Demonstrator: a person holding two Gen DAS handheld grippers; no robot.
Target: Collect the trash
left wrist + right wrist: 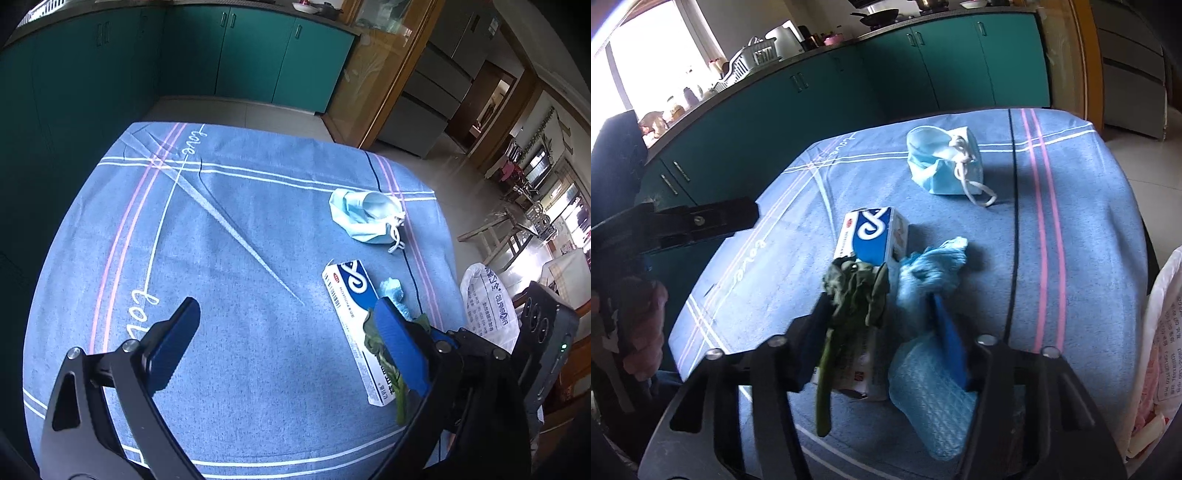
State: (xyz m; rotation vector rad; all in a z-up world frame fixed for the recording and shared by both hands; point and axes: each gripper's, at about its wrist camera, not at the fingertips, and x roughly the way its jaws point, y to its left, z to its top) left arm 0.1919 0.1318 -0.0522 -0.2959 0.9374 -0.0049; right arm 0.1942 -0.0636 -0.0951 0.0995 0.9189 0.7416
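A blue-and-white toothpaste box (354,325) (870,240) lies on the blue tablecloth (236,258) (1071,229). A wilted green vegetable (849,306) (384,354) lies over the box's near end. A crumpled blue cloth (931,280) (393,291) lies to the right of the box. A blue face mask (365,216) (942,162) sits farther back. My right gripper (882,317) is open, its fingers straddling the vegetable and the cloth. My left gripper (288,332) is open and empty above the cloth-covered table, left of the box.
A white plastic bag (487,306) (1160,350) hangs at the table's right edge. Green cabinets (240,51) (923,74) run along the far side with dishes on the counter. A glass-doored wooden cabinet (373,74) stands to the right.
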